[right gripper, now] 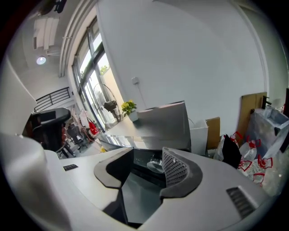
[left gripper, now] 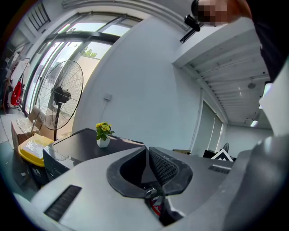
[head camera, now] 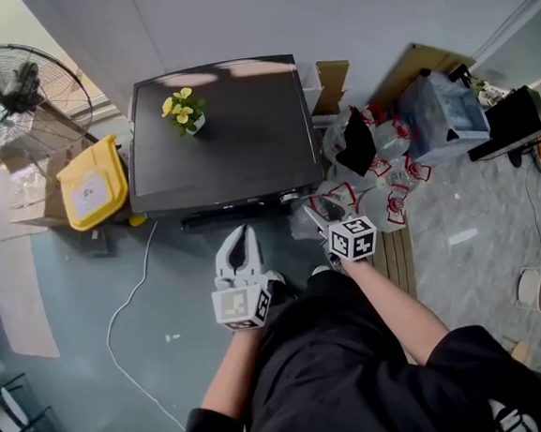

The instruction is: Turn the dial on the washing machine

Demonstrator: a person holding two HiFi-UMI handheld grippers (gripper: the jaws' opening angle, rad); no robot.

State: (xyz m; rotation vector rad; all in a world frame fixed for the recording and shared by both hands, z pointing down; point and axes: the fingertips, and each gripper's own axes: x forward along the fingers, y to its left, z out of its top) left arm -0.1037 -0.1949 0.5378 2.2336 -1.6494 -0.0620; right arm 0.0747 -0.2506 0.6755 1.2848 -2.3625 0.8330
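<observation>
Right gripper (right gripper: 147, 168): jaws wide apart, gripping nothing, aimed at small round silver dial (right gripper: 156, 164), seen in the gap close to right pad; contact not clear. Same gripper (head camera: 320, 217) in head view just short of black-topped washing machine (head camera: 246, 156), at its front right corner. Left gripper (left gripper: 148, 163): jaws nearly together, empty, held back from the machine front. Readable writing: none; white label on yellow bin lid (head camera: 93, 182) too small, red print on clear plastic bags (head camera: 396, 195) not legible. Dial on machine's front edge panel, round face turned outward toward right gripper, axis pointing out of panel. White-potted yellow flowers (head camera: 184, 112) on top, near back left.
</observation>
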